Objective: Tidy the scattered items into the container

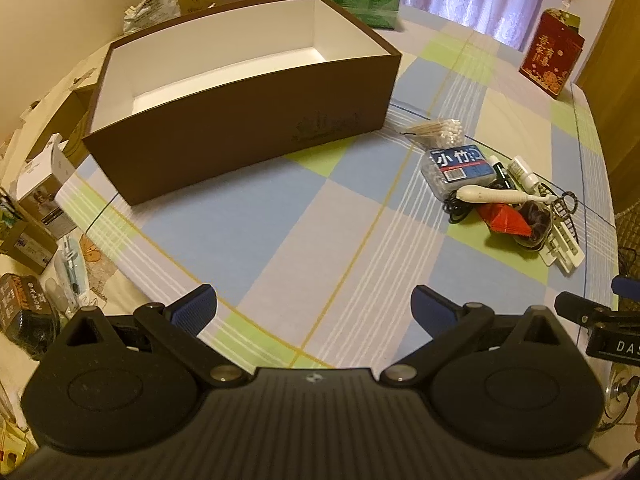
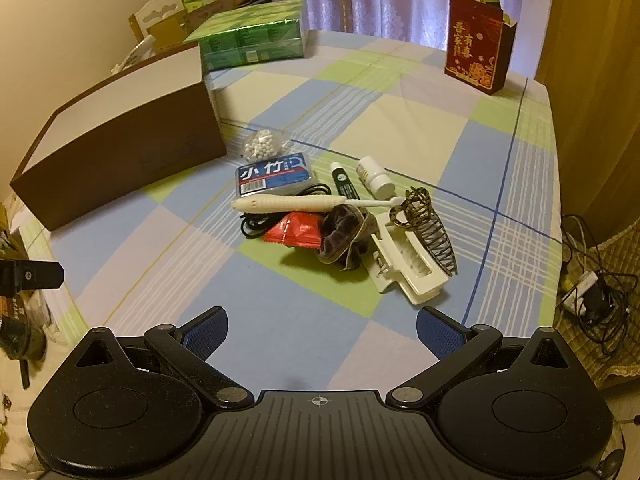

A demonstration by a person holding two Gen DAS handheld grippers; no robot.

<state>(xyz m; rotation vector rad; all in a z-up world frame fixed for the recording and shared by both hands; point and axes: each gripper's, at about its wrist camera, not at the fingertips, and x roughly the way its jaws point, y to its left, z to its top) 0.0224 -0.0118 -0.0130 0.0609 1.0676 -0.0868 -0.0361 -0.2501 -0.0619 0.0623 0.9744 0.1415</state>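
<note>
We see a brown box (image 1: 240, 136) with white walls inside, standing on the desk (image 1: 280, 240) in the upper left of the left wrist view. Its long side runs from lower left to upper right. Its top is open and we can see nothing in it.

The little things lie in a pile at the right of that view, and in the middle of the right wrist view. A bag of cotton swabs (image 2: 262, 146) lies nearest the box, just beside its corner. Next to it is a clear case with a blue label (image 2: 274, 176). A long white toothbrush (image 2: 296, 203) lies across the pile, left to right, with its thin end at the right. A black cord (image 2: 256, 224) curls under it. Below it are a red packet (image 2: 298, 230) and a dark scrunchie (image 2: 344, 236), touching each other. A white hair clip (image 2: 408, 264) lies at the lower right, and its long side runs from upper left to lower right. A brown hair claw (image 2: 424, 220) leans on it. A black tube (image 2: 344, 184) and a small white bottle (image 2: 374, 176) lie at the top of the pile.

Farther back stand a green pack (image 2: 252, 40) and a red bag (image 2: 476, 40).

The left gripper (image 1: 314, 308) hangs over bare cloth, jaws spread wide and holding nothing. The right gripper (image 2: 322, 330) is just below the pile, jaws also spread wide and holding nothing.
</note>
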